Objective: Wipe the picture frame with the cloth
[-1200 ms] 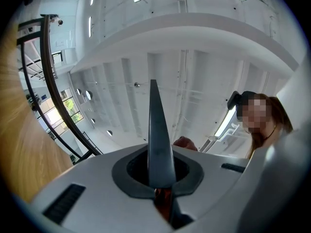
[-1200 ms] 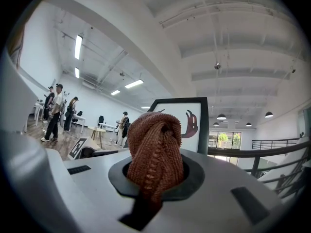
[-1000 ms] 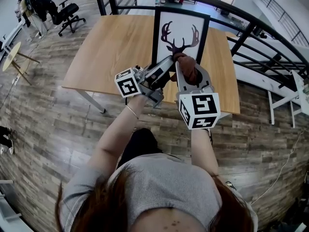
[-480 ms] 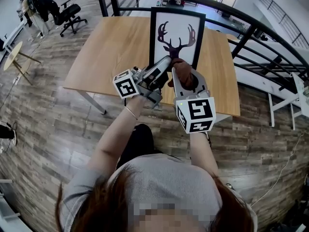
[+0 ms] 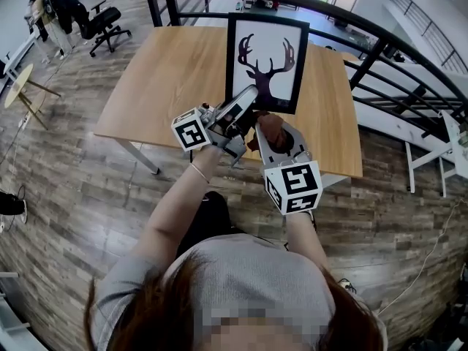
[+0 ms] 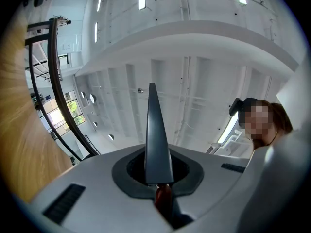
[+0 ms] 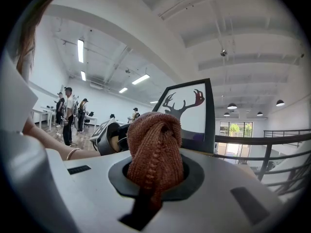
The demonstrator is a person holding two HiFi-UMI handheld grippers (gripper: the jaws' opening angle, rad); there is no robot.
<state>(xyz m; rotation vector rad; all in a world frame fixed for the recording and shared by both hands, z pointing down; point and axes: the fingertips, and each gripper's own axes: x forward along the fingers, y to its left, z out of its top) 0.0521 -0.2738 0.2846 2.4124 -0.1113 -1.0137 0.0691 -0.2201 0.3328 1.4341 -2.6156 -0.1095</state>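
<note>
The black picture frame [image 5: 265,63] with a deer print stands upright on the wooden table [image 5: 175,72]. My left gripper [image 5: 247,99] is shut on its lower left edge. In the left gripper view that edge [image 6: 154,140] shows as a thin dark blade between the jaws. My right gripper [image 5: 273,131] is shut on a bunched brown knitted cloth [image 7: 155,149]. In the head view the cloth [image 5: 271,126] sits just below the frame's bottom edge, beside the left gripper. In the right gripper view the frame [image 7: 192,106] rises behind the cloth.
A black railing [image 5: 380,42] curves round the table's far and right sides. An office chair [image 5: 99,20] and a small round table [image 5: 18,86] stand on the wood floor at the left. Several people [image 7: 68,115] stand far off.
My right gripper has come down and back with the cloth, from the frame's lower front to just below its bottom edge. The left gripper has kept its hold on the frame.
</note>
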